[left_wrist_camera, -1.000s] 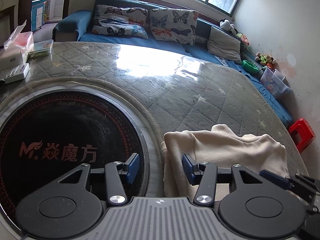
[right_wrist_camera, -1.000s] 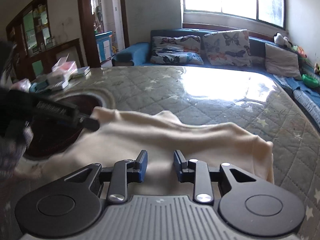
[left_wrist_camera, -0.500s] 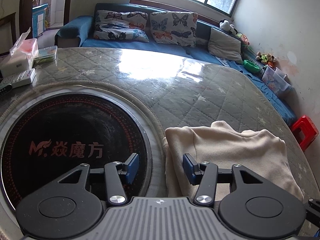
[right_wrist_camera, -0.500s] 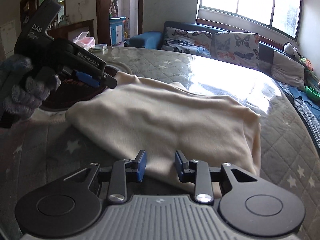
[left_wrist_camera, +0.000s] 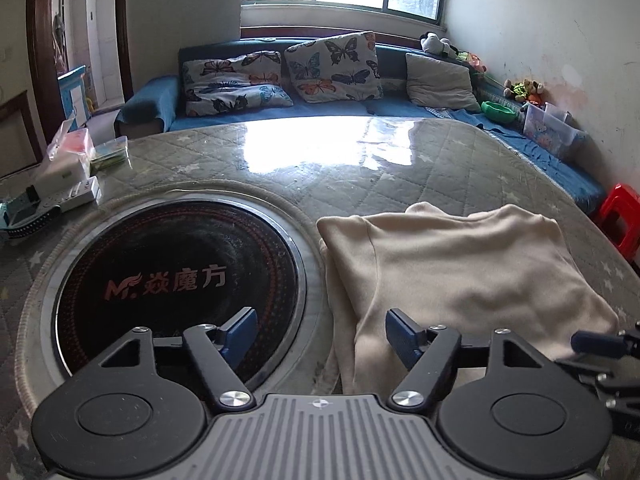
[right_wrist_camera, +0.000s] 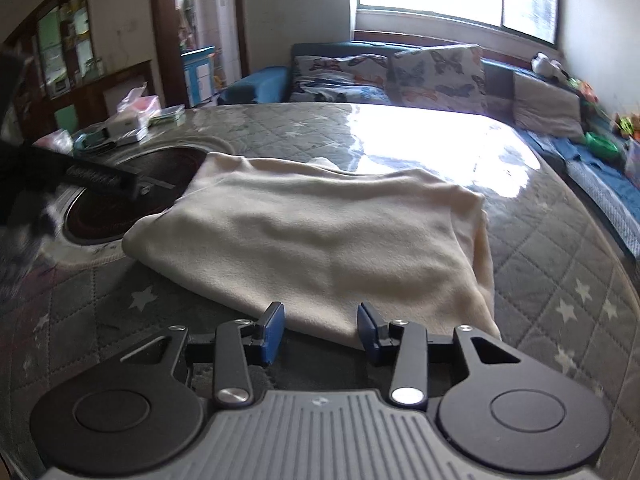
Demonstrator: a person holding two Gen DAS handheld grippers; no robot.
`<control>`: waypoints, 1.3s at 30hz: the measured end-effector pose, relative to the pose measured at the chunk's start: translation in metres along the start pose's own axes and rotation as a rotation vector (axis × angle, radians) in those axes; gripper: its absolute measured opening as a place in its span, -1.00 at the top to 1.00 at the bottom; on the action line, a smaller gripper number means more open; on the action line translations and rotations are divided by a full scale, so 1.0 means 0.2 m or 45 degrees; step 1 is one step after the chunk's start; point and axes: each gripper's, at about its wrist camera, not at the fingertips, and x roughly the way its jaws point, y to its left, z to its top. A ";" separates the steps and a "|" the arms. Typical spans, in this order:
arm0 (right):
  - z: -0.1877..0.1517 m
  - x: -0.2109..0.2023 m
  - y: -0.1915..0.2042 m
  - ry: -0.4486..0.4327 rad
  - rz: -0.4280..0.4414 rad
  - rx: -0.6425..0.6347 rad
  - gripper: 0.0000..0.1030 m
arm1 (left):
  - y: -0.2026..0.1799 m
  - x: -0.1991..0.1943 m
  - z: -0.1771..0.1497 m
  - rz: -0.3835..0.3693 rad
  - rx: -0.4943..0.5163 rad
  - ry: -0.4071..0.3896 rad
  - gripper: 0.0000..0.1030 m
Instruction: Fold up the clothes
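A: Two grippers over one folded cream sweater [right_wrist_camera: 320, 240], which lies on the quilted table [left_wrist_camera: 400, 184]. Start at the left?

B: At the far left edge of the table sit a white box [left_wrist_camera: 60, 170] and a power strip [left_wrist_camera: 76, 196]. Next comes the round black cooktop [left_wrist_camera: 176, 280], set into the table, with red lettering on its glass. The sweater's left edge lies right at the cooktop's rim, and in the right wrist view one corner reaches over the dark glass.

A: And the left gripper [left_wrist_camera: 320, 334]?

B: Its jaws are spreading apart. One blue pad hangs over the cooktop, the other over the sweater's near left part. The sweater's edge runs up between them, but neither pad presses on it, so the cloth is released.

A: Further right?

B: The sweater's body spreads across the table as a neat rectangle. The right gripper [right_wrist_camera: 320, 332] hangs at the near hem, jaws widening too. The hem lies between the blue pads; neither one pinches it, so nothing is grasped there.

A: Beyond the table?

B: A blue sofa [left_wrist_camera: 360, 110] with butterfly cushions [left_wrist_camera: 332, 68] under the window, and a red stool [left_wrist_camera: 620, 216] at the right.
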 end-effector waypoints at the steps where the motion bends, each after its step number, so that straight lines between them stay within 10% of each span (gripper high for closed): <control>1: 0.00 0.00 0.00 -0.001 -0.002 0.014 0.19 | 0.00 -0.01 -0.01 0.002 0.003 -0.003 -0.56; 14: -0.05 -0.05 0.00 -0.020 -0.031 0.163 0.08 | -0.07 -0.14 -0.16 0.008 0.025 -0.031 -0.99; 39: -0.11 -0.11 0.12 -0.037 -0.049 0.176 -0.60 | -0.11 -0.25 -0.33 0.053 0.042 -0.040 -1.00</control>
